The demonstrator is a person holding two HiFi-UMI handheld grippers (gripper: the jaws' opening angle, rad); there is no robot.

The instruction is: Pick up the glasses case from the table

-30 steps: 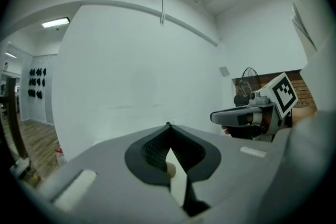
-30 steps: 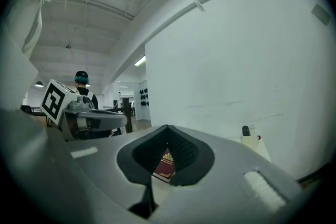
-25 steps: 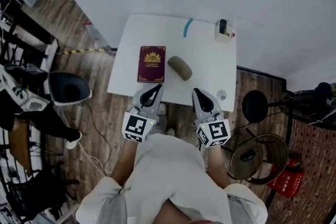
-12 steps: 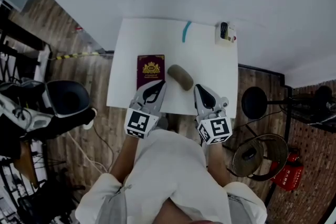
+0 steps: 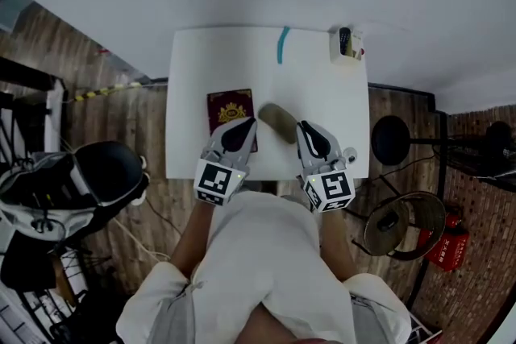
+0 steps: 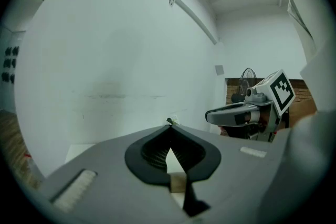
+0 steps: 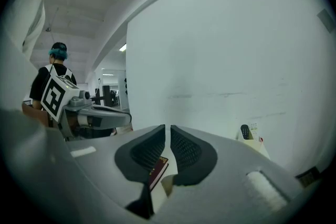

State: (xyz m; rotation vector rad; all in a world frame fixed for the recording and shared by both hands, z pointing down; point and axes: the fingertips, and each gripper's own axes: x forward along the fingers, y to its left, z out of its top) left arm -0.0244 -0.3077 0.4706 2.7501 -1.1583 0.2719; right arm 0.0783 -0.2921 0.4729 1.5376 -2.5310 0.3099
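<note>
**Counter** [image 5: 193, 60]: white, set against a white wall, wood floor on both sides.

**Case** [image 5: 276, 121]: olive, rounded. It lies on the near half of the counter, angled from far left to near right. It sits between the two claws and just beyond their tips, touched by neither.

**Book** [image 5: 229, 109]: dark red with a gold crest, flat on the counter just left of the case. Its near right corner is under the left claw. It also shows low through the right claw's gap [image 7: 157, 171].

**Left claw** [image 5: 240, 127]: tips closed together [image 6: 168, 124] with nothing between them. It hangs over the book's near edge, left of the case.

**Right claw** [image 5: 306, 130]: opening, with only a narrow slit between the pads [image 7: 168, 128] and nothing in it. It is near the case's near right end, with nothing between them.

**Other items on the counter**
- A blue strip [image 5: 282, 44] lies at the far middle.
- A holder [image 5: 347, 47] with a black remote [image 7: 245, 132] stands at the far right corner.
- A small round item [image 5: 348, 155] sits at the near right edge.

All three are well apart from the case.

**On the floor**
- A black stool [image 5: 391, 141], a fan [image 5: 395, 225] and a red extinguisher [image 5: 446, 250] are to the right.
- A black seat [image 5: 113, 173] is to the left.

**Background**: a person [image 7: 52, 73] stands far left in the right gripper view.
</note>
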